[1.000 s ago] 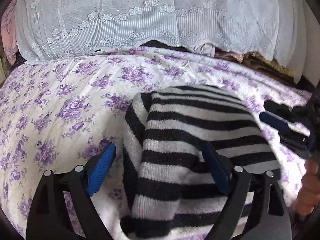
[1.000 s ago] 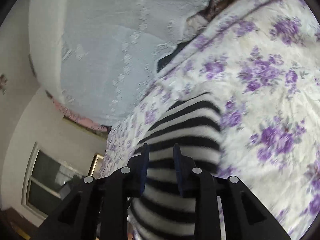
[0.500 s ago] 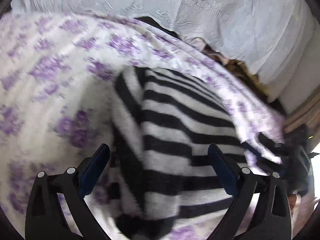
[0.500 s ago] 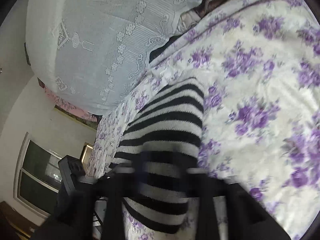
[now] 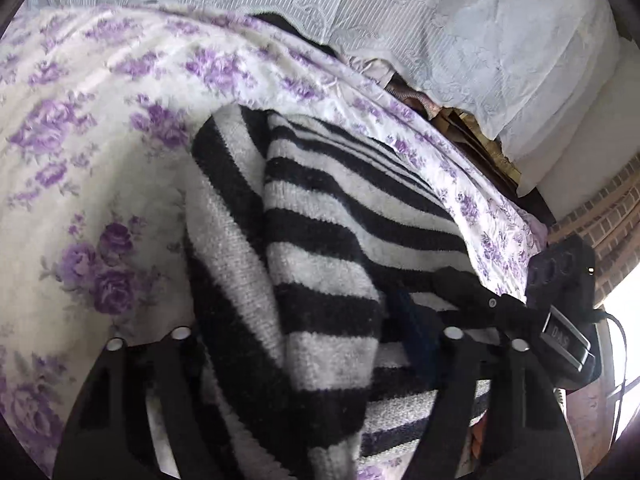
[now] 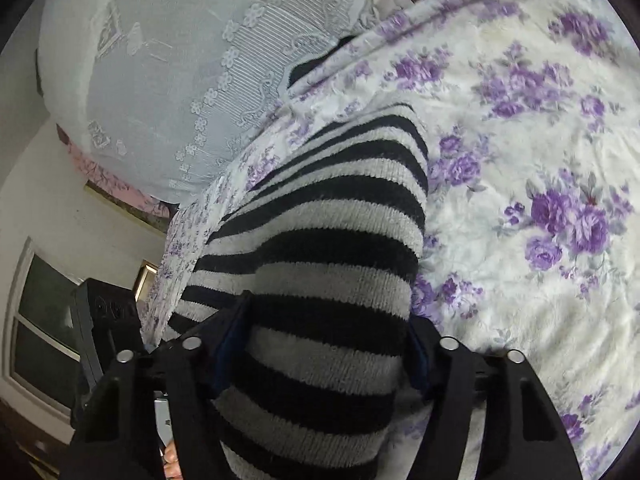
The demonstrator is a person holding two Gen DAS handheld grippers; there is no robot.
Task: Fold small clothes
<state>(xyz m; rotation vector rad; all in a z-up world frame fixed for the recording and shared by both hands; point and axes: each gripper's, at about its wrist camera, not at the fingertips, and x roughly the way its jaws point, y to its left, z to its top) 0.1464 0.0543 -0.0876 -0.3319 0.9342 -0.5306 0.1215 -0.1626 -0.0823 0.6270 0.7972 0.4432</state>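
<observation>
Since a second ago both cameras have dropped closer to the sweater (image 5: 320,240), which now fills the middle and lower part of each view. The left gripper (image 5: 308,344) spread wide and has just been closing; its fingers (image 5: 420,340) straddle the folded sweater's near end, but the left pad is hidden under the knit, so whether they pinch it cannot be told. The right gripper (image 6: 320,340), a second ago nearly clenched on a narrow fold, opened and has just been narrowing again; its blue pads (image 6: 234,332) now sit against both sides of the thick striped roll and appear to grasp it.

The sweater (image 6: 332,260), black and white striped, lies folded on the floral bedspread (image 5: 100,140), running from the bottom centre toward the upper middle of the left view, with a second layer folded over along its left edge. In the right view it rises from the bottom centre toward the middle.

A white lace cover (image 5: 480,32) drapes over a mound across the top of the left view and the upper left of the right view (image 6: 160,60). Between it and the bedspread some crumpled cloth (image 5: 460,116) shows. At the right edge of the left view the other gripper's black body (image 5: 560,300) reaches in over the sweater, with a brick wall (image 5: 608,216) behind. At the lower left of the right view stand a window (image 6: 40,320) and the other black device (image 6: 100,320); a fingertip (image 6: 174,456) shows at the bottom edge
</observation>
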